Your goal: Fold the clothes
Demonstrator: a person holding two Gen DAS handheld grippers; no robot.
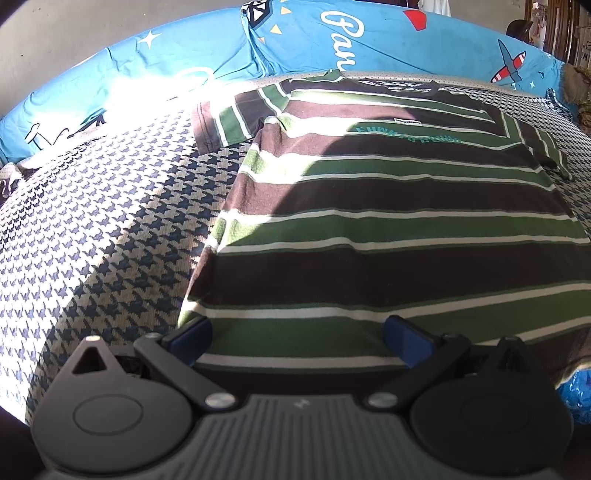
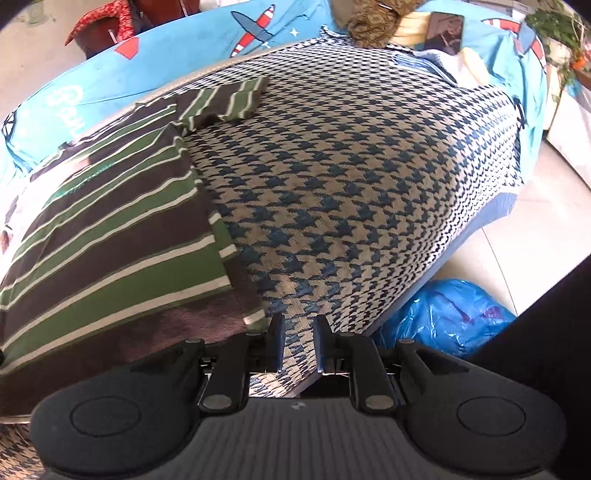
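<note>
A T-shirt (image 1: 369, 206) with green, brown and white stripes lies flat on the houndstooth blanket (image 1: 110, 229), collar at the far end and both short sleeves spread out. My left gripper (image 1: 299, 339) is open wide, its blue-padded fingers (image 1: 190, 338) straddling the shirt's near hem close to the left corner. In the right wrist view the shirt (image 2: 110, 229) fills the left side, with one sleeve (image 2: 229, 99) reaching out. My right gripper (image 2: 298, 343) sits just right of the shirt's near right corner. Its jaws are only a narrow gap apart, with nothing but blanket (image 2: 351, 184) between them.
A blue sheet with aeroplane prints (image 1: 369, 40) lies under the blanket and runs along the far side. The bed edge drops to a tiled floor (image 2: 535, 229) on the right, where a blue plastic bag (image 2: 443, 317) sits. A brown patterned cushion (image 2: 373, 22) and a phone (image 2: 443, 33) lie at the far corner.
</note>
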